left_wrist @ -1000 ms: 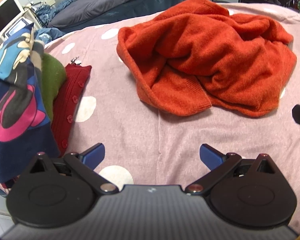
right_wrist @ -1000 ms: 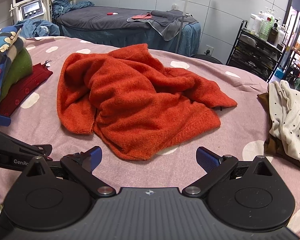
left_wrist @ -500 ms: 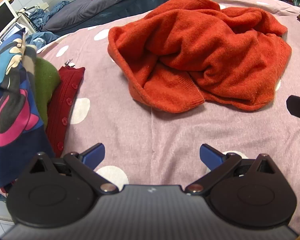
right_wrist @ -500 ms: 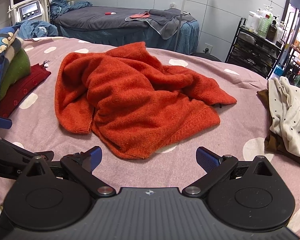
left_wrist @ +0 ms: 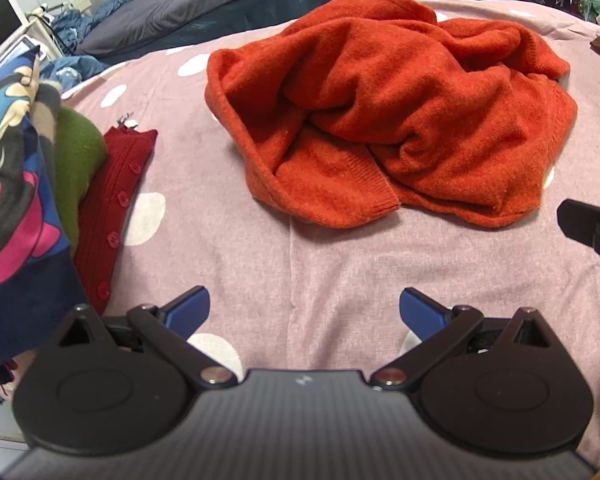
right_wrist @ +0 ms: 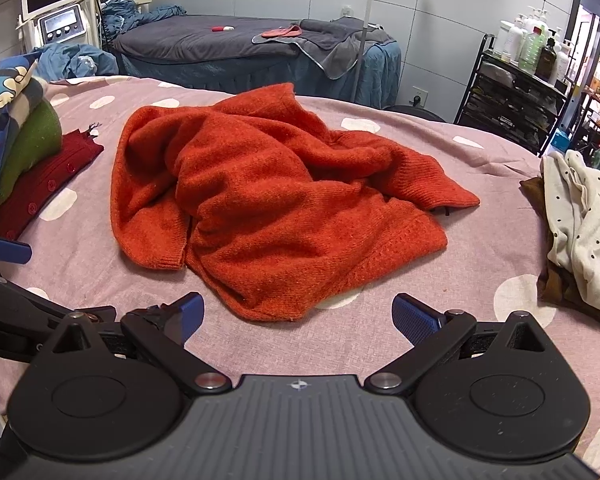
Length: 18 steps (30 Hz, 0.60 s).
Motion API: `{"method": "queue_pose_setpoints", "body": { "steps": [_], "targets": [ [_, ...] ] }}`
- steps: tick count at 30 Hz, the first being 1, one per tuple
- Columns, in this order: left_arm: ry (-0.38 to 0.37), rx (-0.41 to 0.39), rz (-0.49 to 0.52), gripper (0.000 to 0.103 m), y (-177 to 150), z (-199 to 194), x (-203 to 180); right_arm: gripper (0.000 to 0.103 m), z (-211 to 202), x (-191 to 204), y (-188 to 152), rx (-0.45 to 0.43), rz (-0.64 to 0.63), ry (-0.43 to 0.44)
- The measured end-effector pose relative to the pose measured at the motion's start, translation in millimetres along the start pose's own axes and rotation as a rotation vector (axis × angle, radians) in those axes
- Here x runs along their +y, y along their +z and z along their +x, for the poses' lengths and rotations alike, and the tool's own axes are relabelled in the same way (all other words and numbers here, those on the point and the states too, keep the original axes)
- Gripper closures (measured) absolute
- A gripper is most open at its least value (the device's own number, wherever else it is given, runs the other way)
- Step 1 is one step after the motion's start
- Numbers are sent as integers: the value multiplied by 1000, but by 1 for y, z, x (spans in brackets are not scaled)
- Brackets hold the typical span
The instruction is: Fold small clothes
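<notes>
A crumpled orange knit sweater [left_wrist: 400,120] [right_wrist: 268,200] lies in a heap on the mauve, white-dotted bedspread [left_wrist: 300,272] [right_wrist: 420,140]. My left gripper [left_wrist: 304,310] is open and empty, hovering a short way in front of the sweater's near left hem. In the right wrist view my right gripper [right_wrist: 296,316] is open too, holding nothing, just short of the sweater's near edge. One blue pad of the left gripper [right_wrist: 6,250] shows at that view's left edge, and part of the right gripper [left_wrist: 592,232] shows at the left wrist view's right edge.
At the left stands a stack of folded clothes: a dark red buttoned knit [left_wrist: 112,216] [right_wrist: 40,196], a green one [left_wrist: 76,156], a patterned navy piece [left_wrist: 8,184]. A cream dotted garment [right_wrist: 584,224] lies right. Behind are a treatment bed [right_wrist: 240,48] and a shelf trolley [right_wrist: 516,92].
Both grippers have drifted slightly relative to the sweater, which now sits a little further left in the left wrist view. Both stay open. The sweater lies as before.
</notes>
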State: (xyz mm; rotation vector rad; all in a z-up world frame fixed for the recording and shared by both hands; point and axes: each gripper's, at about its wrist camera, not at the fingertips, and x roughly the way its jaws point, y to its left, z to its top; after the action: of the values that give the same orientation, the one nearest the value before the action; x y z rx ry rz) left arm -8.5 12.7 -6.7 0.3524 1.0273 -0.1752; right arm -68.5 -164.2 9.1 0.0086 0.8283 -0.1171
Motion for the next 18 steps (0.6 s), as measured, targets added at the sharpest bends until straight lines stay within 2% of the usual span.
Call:
{"method": "queue_pose_setpoints", "body": {
  "steps": [18],
  "targets": [
    [65, 34, -34, 0, 6, 15, 8, 0, 14, -7, 5, 21, -6, 6]
  ]
}}
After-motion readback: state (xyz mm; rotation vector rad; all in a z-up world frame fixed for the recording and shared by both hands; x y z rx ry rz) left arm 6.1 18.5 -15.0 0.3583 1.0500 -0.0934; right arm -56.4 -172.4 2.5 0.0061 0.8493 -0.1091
